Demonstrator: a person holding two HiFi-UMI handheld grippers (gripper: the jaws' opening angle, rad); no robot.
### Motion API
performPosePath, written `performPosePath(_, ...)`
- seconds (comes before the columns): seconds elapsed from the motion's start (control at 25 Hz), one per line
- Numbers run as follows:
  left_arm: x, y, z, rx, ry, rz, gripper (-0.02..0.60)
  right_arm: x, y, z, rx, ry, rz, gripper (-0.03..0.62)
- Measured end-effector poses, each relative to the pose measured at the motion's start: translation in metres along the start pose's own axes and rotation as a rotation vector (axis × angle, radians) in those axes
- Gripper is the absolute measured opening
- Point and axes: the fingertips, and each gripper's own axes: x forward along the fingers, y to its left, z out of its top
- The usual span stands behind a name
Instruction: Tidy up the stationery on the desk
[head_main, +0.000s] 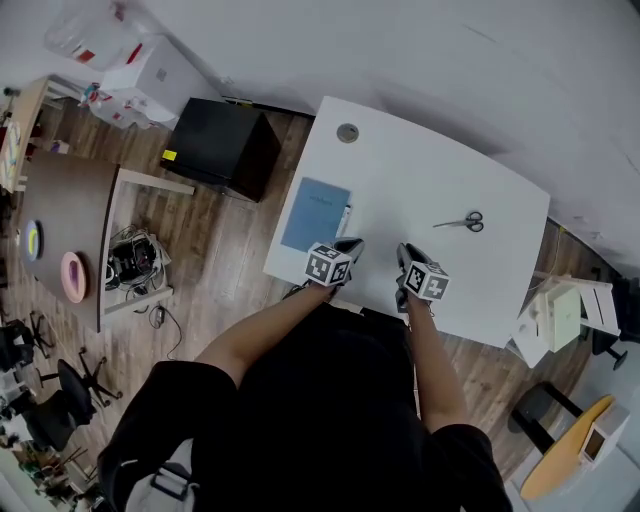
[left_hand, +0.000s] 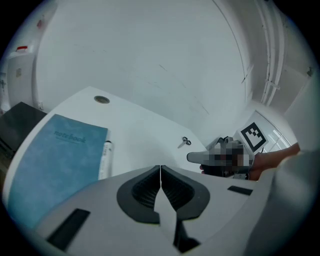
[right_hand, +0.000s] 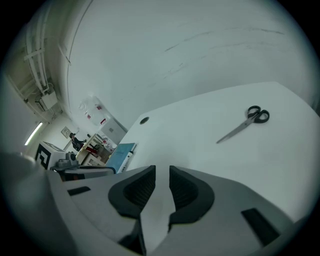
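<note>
Currently both claws are over the near edge of the tabletop (head_main: 420, 170), side by side, pointing toward the far side.

Left claw (left_hand: 160, 171): jaws fully together, nothing between them.
Right claw (right_hand: 162, 176): jaws a narrow gap apart and empty, with bare tabletop visible through the gap.
Neither touches any stationery.

Stationery, all lying flat on the tabletop:
- Blue notebook (head_main: 315, 213) is at the left edge, ahead and to the left of the left claw. It is closed, cover up.
- White marker (head_main: 345, 220) is just beside the notebook's right edge, parallel to it. Can't tell whether they touch.
- Scissors (head_main: 463, 222) are toward the right side, blades closed, handles to the right in the head view. They are well apart from the notebook and marker, ahead and to the right of the right claw.

Round grommet (head_main: 347, 132) sits in the tabletop near the far left corner, beyond the notebook. Black box (head_main: 222, 148) is on the floor left of the tabletop, with a brown side table (head_main: 70, 200) further left.
</note>
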Motion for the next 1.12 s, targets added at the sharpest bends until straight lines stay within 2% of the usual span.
performPosePath(0.16,0.042,-0.047,-0.004,-0.002,0.016,0.019,0.018,-0.036,-0.064,0.011,-0.057,0.007,0.001,0.081)
performPosePath(0.32,0.093,-0.091,0.002,-0.013,-0.004,0.042,0.018,-0.065,-0.139,0.030,-0.094,0.011,0.004,0.081)
performPosePath(0.56,0.146,-0.111,0.024,-0.025,-0.021,0.122,0.018,-0.075,-0.209,0.064,-0.149,0.041,0.005,0.081)
performPosePath(0.76,0.181,-0.111,0.039,0.000,0.026,0.152,0.018,-0.058,-0.241,0.102,-0.215,0.062,-0.008,0.081)
performPosePath(0.92,0.199,-0.105,0.044,-0.007,0.048,0.173,0.018,-0.035,-0.251,0.109,-0.184,0.100,0.017,0.081)
performPosePath(1.12,0.209,-0.092,0.054,-0.028,0.076,0.200,0.018,-0.012,-0.253,0.119,-0.205,0.128,0.026,0.081)
